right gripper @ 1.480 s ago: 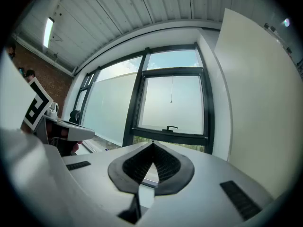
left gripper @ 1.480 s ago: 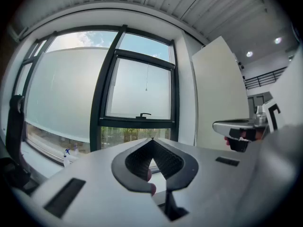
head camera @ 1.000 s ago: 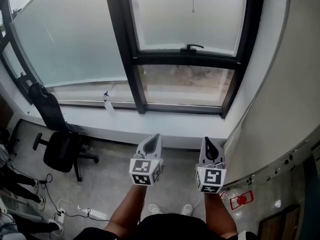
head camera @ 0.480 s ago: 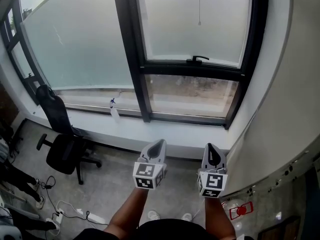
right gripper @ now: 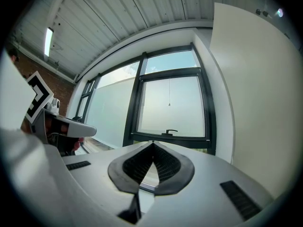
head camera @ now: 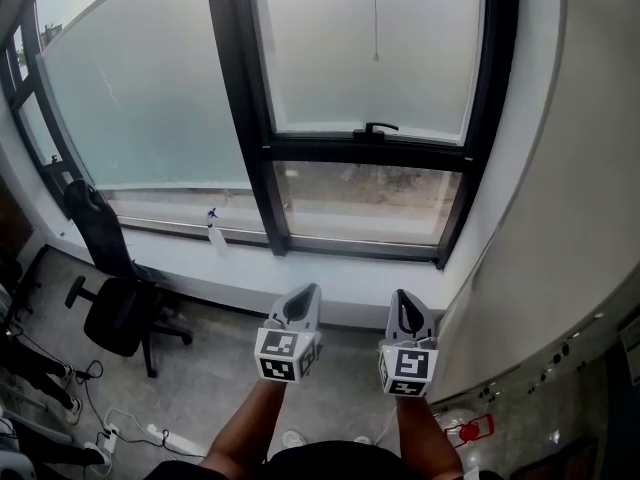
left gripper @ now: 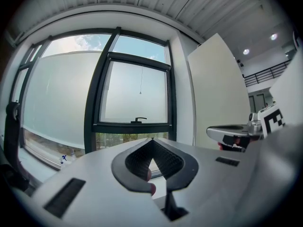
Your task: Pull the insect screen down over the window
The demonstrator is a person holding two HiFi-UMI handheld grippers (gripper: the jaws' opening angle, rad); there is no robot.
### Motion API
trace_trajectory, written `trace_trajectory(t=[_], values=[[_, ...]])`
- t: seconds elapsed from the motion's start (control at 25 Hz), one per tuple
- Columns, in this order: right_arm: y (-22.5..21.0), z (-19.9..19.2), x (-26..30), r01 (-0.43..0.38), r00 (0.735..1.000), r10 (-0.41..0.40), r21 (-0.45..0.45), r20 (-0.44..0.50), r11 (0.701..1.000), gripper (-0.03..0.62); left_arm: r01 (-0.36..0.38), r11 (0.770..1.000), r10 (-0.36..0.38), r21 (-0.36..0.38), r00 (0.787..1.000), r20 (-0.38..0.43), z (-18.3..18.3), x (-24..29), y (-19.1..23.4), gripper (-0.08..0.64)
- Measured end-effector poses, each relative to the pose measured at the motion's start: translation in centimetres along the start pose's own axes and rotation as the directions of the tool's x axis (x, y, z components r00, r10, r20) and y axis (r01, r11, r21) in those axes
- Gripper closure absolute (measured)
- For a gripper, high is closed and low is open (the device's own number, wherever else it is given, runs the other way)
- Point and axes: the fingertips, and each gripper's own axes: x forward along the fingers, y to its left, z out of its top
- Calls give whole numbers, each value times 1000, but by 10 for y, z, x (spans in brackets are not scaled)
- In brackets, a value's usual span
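Here, a tall dark-framed window (head camera: 150,98) fills the wall ahead, its glass milky above and clear only in a low strip along the bottom. A plain white wall (head camera: 560,218) runs down the right side, and a grey floor (head camera: 200,388) lies below. The right-hand sash (head camera: 420,68) has a dark crossbar with a black handle (head camera: 375,128) on it. The insect screen itself cannot be made out over the glass. Only its thin pull cord (head camera: 376,18) shows, hanging down the middle of that sash from above, with its end well above the handle.

A black office chair (head camera: 115,308) stands on the floor at the left, below the white sill (head camera: 330,273).

The left gripper (head camera: 303,303) and the right gripper (head camera: 403,306) are held side by side, level, in front of the person and pointing at the window, well short of the sill. Each gripper's own view shows its fingers closed tip to tip on each other, with the right-hand sash and its handle straight beyond them. Each carries its marker cube nearest the person, the left cube (head camera: 280,356) and the right cube (head camera: 408,365).

A small spray bottle (head camera: 214,230) stands on the sill near the middle post, and a white power strip (head camera: 165,436) lies on the floor at lower left.
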Motion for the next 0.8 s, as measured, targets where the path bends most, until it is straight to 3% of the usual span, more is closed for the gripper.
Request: trace_trajectory(t=[0.4, 0.8], values=[[-43, -10, 16, -28, 1000, 28, -7, -11, 1000, 597, 8, 999, -8, 34, 1000, 1, 1, 47, -40, 557], [-55, -14, 67, -27, 1000, 27, -11, -14, 1000, 597, 7, 1000, -7, -2, 1000, -9, -3, 98, -15, 557]])
